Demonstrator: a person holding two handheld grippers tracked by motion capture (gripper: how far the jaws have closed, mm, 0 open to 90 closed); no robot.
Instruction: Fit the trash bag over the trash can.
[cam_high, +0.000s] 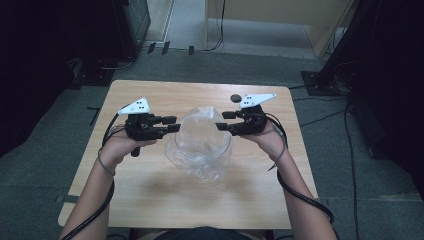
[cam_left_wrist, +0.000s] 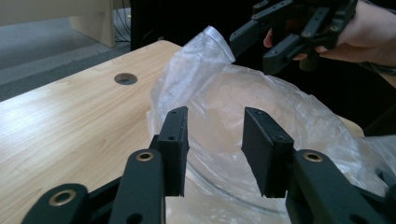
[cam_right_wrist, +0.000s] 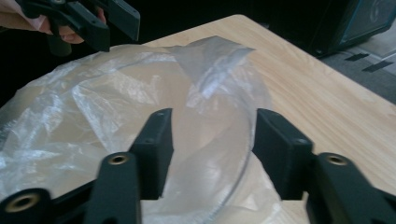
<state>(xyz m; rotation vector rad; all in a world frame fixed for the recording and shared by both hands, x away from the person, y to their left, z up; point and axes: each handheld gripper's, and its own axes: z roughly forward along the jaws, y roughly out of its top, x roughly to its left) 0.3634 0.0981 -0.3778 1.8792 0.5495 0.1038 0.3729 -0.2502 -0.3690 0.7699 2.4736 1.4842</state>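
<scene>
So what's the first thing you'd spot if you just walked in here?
The crinkly clear plastic bag draped over a clear round bowl, in the middle of the light wooden table. Two black hand-held tools flank it with jaws open: the left tool and the right tool, pointing at each other.

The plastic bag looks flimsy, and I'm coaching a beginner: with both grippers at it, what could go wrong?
1. Both grippers, left and right, have open jaws; closing could pinch only loose film and tear the plastic bag.
2. A clear bowl rim sits inside; lifting by the film might tip or drag it.
</scene>
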